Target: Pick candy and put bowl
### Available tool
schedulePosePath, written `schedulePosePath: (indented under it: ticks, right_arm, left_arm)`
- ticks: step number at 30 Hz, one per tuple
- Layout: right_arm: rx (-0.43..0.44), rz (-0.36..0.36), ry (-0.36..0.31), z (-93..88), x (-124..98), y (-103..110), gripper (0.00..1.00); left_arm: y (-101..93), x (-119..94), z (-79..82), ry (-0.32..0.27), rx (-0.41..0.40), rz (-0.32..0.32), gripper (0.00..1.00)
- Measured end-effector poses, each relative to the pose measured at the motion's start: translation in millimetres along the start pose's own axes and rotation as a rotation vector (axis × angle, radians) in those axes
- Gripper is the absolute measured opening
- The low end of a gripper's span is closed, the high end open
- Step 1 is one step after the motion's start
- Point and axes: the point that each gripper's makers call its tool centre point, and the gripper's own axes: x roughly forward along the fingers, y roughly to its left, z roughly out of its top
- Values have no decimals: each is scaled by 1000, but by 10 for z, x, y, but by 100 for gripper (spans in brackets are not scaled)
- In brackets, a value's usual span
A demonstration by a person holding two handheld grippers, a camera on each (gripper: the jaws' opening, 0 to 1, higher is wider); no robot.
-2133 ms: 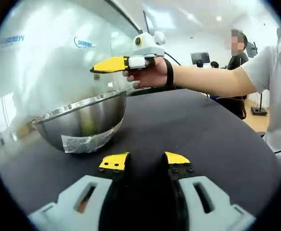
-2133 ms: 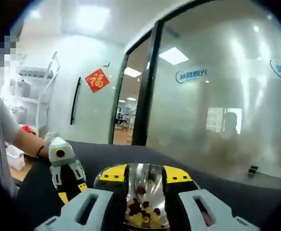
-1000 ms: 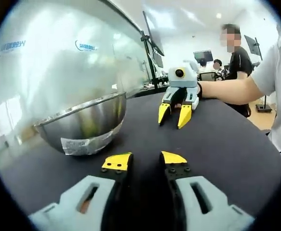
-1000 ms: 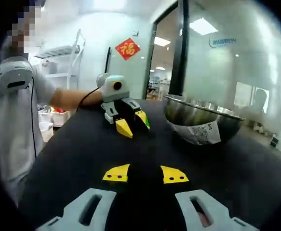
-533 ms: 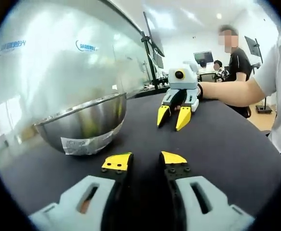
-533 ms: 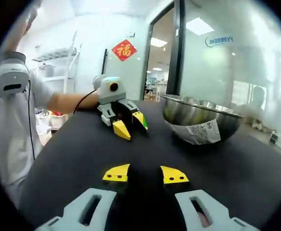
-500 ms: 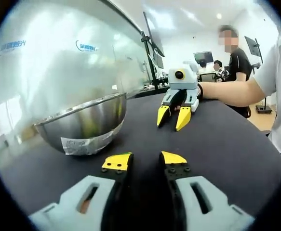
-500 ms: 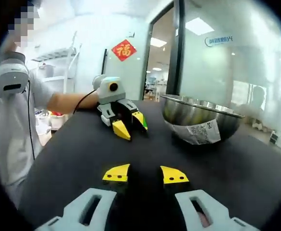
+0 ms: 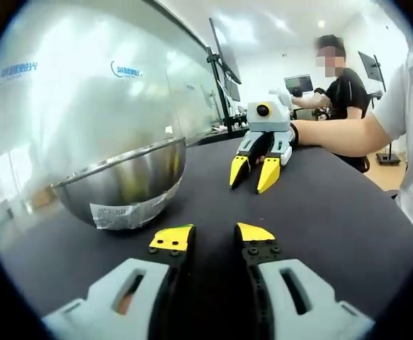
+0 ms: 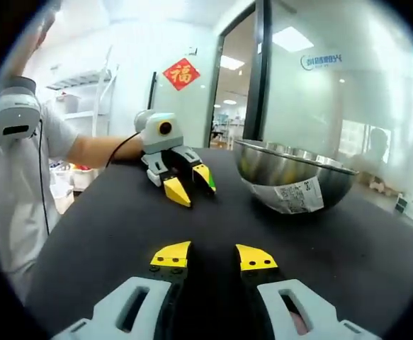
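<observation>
Both hand-held grippers, left (image 9: 215,239) and right (image 10: 212,256), rest spread and empty on the tabletop (image 9: 319,205) (no candy in sight), so a careless reach could knock the bowl (image 9: 121,180).

White grippers (image 10: 213,256), yellow-tipped fingers (image 10: 171,253); white sleeve (image 9: 394,103).

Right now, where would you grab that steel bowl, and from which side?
Probably the rim: pinch the steel bowl at its thin upper edge, coming down from above with one jaw inside. Its round, smooth wall gives two jaws no purchase. The right gripper stands open, nothing between its jaws.
</observation>
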Motion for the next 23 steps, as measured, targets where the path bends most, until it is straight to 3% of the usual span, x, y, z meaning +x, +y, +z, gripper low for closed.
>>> schedulePosePath:
  ticks: [23]
  right_arm:
    - [-8,-8,-2,3,33,12,18]
  left_arm:
    - [-27,-25,-10,1,-2,10,17]
